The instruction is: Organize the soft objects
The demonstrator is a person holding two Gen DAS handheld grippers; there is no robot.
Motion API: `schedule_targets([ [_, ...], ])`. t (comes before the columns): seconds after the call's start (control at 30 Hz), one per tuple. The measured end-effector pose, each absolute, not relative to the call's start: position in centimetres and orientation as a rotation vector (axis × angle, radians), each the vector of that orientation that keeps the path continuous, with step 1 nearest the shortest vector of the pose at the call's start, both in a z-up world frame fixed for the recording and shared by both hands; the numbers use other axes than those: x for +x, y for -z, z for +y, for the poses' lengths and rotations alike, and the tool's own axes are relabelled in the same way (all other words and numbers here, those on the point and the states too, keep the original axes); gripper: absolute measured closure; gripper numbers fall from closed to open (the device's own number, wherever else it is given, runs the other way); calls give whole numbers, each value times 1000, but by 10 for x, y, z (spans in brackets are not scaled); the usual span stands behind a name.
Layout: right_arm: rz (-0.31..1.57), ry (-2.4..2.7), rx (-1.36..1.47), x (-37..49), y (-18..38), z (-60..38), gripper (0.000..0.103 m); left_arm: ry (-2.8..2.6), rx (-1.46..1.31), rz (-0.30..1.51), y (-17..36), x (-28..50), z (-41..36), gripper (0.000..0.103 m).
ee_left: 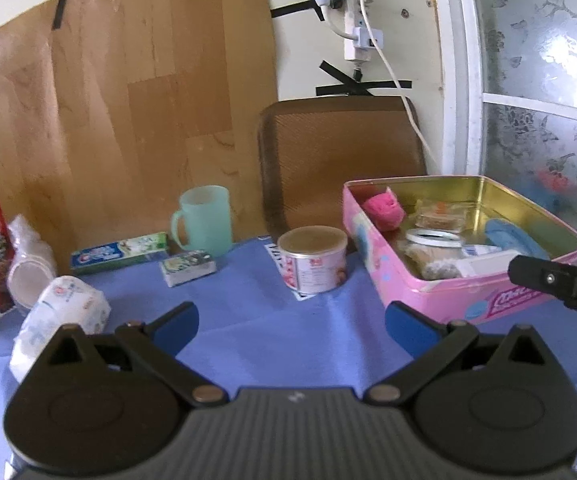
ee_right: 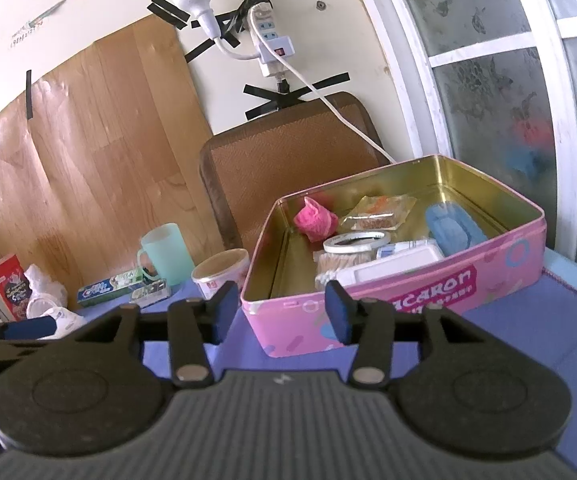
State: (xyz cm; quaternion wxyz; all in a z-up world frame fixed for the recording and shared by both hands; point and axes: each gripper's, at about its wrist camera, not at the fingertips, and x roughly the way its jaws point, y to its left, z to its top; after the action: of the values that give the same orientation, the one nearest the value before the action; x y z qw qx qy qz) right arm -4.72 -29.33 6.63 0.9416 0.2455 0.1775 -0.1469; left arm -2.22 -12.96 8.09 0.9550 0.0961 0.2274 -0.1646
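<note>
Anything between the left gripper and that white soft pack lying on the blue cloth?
Nothing visible. The left gripper is open and empty, and the white soft pack lies just beside its left finger on bare blue cloth.

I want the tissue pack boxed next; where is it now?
In the left wrist view the tissue pack lies on the blue cloth at left, beside the left gripper's fingers.

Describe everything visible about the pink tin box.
The pink tin box is a rectangular metal container with rounded corners, pink printed sides with pastel shapes and lettering, and a shiny gold interior. Its top is open. It sits upright on the blue cloth, right of the can. Inside lie a pink knitted piece, a tape roll, a clear packet, a blue pad and white packs.
</note>
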Motion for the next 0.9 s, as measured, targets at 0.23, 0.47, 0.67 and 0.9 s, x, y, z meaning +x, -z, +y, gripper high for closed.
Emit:
schedule_targets([
  [0.23,357,296,506,-51,-67,-292,52,310,236,452,-81,-31,-133,0],
  [0.47,350,306,523,-57,-65,-295,49,330,243,477,-82,-36,-139,0],
  [0.67,349,307,556,-62,-64,-299,47,353,245,518,-79,-42,-144,0],
  [0.9,349,295,573,-65,-64,-298,41,377,220,594,-73,-42,-142,0],
])
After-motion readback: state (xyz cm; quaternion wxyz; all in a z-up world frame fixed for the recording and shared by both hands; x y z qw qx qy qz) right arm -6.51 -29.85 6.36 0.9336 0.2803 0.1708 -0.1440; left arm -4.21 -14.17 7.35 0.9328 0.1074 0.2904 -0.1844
